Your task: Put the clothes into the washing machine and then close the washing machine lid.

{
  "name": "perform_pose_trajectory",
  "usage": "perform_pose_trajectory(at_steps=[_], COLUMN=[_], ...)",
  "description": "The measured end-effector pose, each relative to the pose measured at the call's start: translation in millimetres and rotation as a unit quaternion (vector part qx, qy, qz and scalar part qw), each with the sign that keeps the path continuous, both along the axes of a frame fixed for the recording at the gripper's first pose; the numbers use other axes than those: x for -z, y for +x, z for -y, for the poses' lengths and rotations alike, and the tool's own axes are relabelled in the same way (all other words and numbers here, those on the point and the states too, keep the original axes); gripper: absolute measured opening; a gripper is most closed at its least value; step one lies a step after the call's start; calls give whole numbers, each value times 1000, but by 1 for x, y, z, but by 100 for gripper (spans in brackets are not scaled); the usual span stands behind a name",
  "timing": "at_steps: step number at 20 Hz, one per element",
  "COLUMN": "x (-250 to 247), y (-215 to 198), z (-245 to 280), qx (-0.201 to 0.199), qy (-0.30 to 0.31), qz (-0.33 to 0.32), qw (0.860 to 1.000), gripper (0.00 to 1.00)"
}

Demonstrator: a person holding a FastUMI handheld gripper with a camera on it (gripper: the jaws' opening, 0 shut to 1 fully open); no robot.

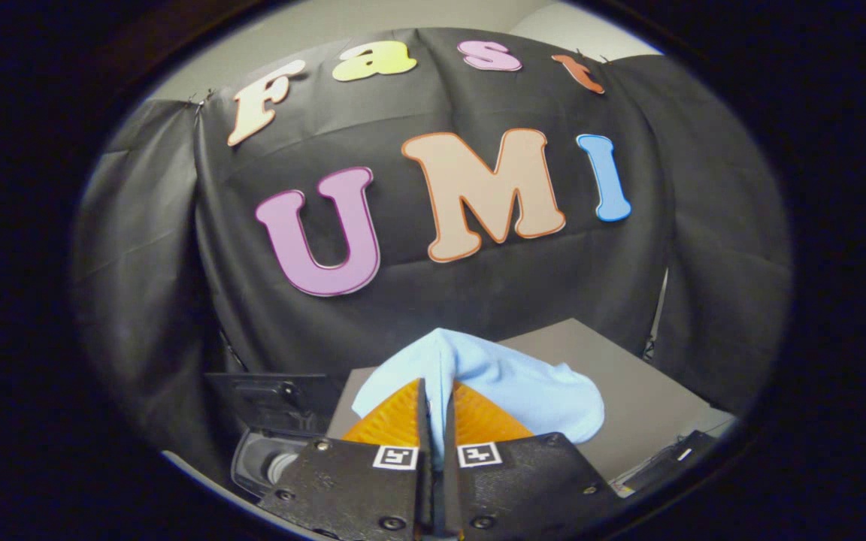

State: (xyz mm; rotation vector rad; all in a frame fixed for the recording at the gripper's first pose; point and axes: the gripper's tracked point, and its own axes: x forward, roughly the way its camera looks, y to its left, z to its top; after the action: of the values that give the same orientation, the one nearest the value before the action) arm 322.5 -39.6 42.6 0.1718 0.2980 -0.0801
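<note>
Your fingers point(435, 409) are pinched tight on the cloth point(512, 387), a fold of it caught between them and the rest drooping ahead over the grey table point(628, 391); it's soft and light so it'll flop; probably the washer point(271, 451) sits low left; lots of open air above, watch its rim.

A soft, matt light-blue cloth garment point(508, 383) is pinched between the ribbed fingers point(395, 421) of the gripper point(437, 409), whose body looks like matt plastic. The grey tabletop point(628, 383) beneath is smooth and dull.
</note>
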Motion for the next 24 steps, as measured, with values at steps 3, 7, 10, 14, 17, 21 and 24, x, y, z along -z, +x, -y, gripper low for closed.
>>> perform_pose_trajectory(at_steps=[3, 7, 10, 14, 17, 21, 24], x=[-27, -35, -29, -10, 13, 62, 113], y=[-2, 0, 3, 5, 11, 22, 27], z=[-46, -121, -180, -238, -268, -295, -314], qx=[-20, -75, -123, -163, -173, -175, -176], qy=[48, 49, 52, 53, 54, 68, 79], qz=[38, 43, 37, 36, 34, 21, -6], qw=[998, 995, 990, 985, 983, 982, 981], gripper=[5, 5, 5, 5, 5, 5, 5])
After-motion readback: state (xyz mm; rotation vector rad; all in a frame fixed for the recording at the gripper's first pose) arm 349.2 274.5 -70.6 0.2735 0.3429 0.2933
